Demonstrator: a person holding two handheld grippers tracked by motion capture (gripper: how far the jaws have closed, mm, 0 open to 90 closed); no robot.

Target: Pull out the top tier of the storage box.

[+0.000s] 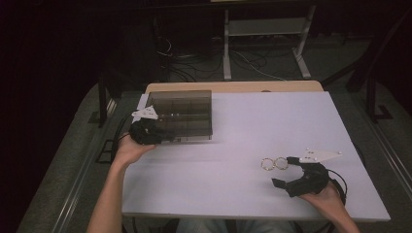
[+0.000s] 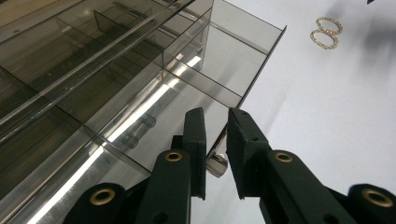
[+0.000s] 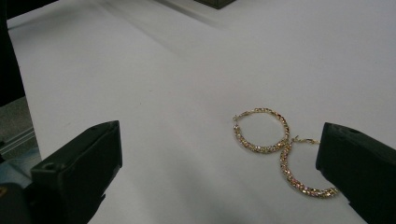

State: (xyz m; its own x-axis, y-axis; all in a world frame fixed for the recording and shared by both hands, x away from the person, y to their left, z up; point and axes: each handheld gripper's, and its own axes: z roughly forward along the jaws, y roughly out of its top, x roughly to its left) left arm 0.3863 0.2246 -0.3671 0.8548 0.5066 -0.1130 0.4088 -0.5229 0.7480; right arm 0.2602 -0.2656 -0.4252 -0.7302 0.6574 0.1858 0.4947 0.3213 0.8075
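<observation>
Reaching for 2 gold hoop earrings (image 3: 261, 133) on white table (image 1: 243, 145), near front right edge; right gripper (image 1: 282, 171) jaws wide open, 1 jaw beside nearer hoop, nothing held. Next, likely: centre, close on 1 hoop. Farther left, left gripper (image 2: 215, 135) jaws nearly closed, pinching small metal latch (image 2: 217, 164) on smoky compartment box (image 1: 182, 114).

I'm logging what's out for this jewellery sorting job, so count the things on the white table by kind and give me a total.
Gold hoop earrings: 2
Smoky clear compartment box: 1
Handheld grippers, left gripper and right gripper: 2
Total: 5
</observation>
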